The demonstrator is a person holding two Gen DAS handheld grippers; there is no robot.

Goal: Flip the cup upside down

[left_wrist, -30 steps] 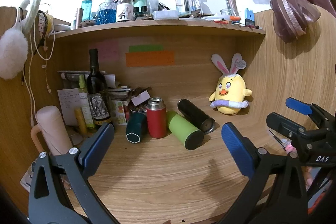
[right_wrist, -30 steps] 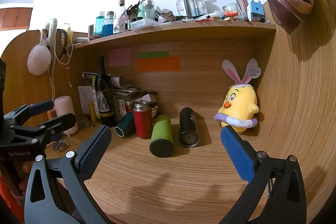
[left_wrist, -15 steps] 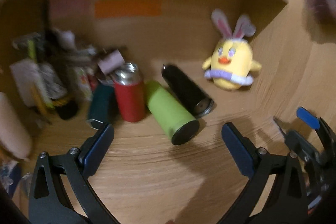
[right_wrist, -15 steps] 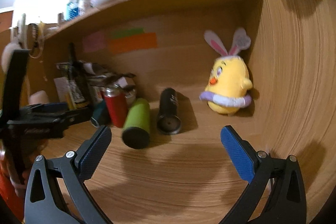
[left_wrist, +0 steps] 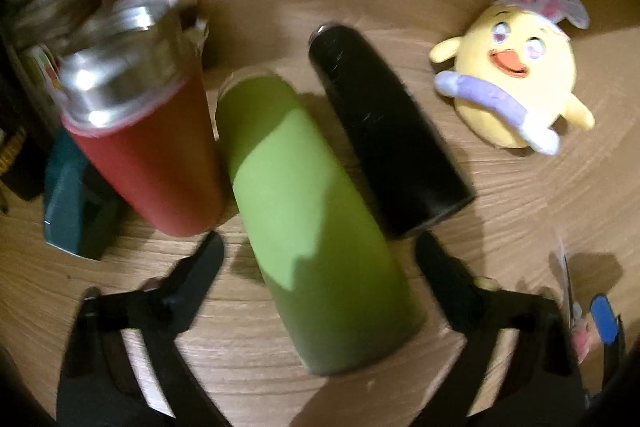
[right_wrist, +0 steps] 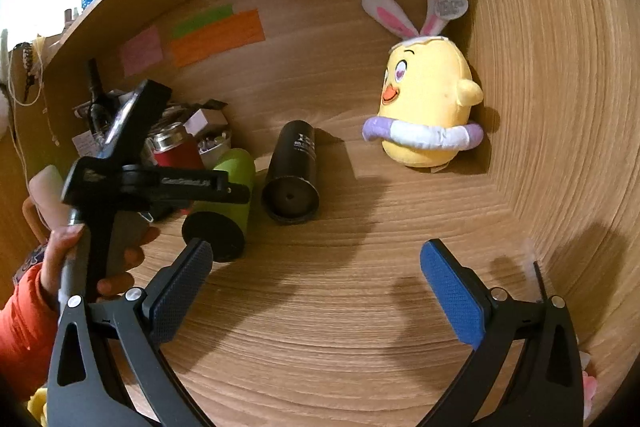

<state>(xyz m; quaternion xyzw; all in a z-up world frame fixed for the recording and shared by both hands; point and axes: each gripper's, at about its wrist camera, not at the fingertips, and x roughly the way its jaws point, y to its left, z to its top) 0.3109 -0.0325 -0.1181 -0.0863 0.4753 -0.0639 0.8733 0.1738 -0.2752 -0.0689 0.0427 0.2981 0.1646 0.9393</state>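
Left tool (left_wrist: 316, 247) spread wide, its fingers straddling the green cup (left_wrist: 308, 211), not yet touching it; judged lined up for a grip across the body. The cup lies on its side at frame centre on the tabletop (left_wrist: 520, 211), dark end toward the camera, between the upright red cup (left_wrist: 148, 163) and the lying black cup (left_wrist: 392, 143). Right tool (right_wrist: 316, 287) also wide, empty, low in its frame over bare wood, apparently standing by.
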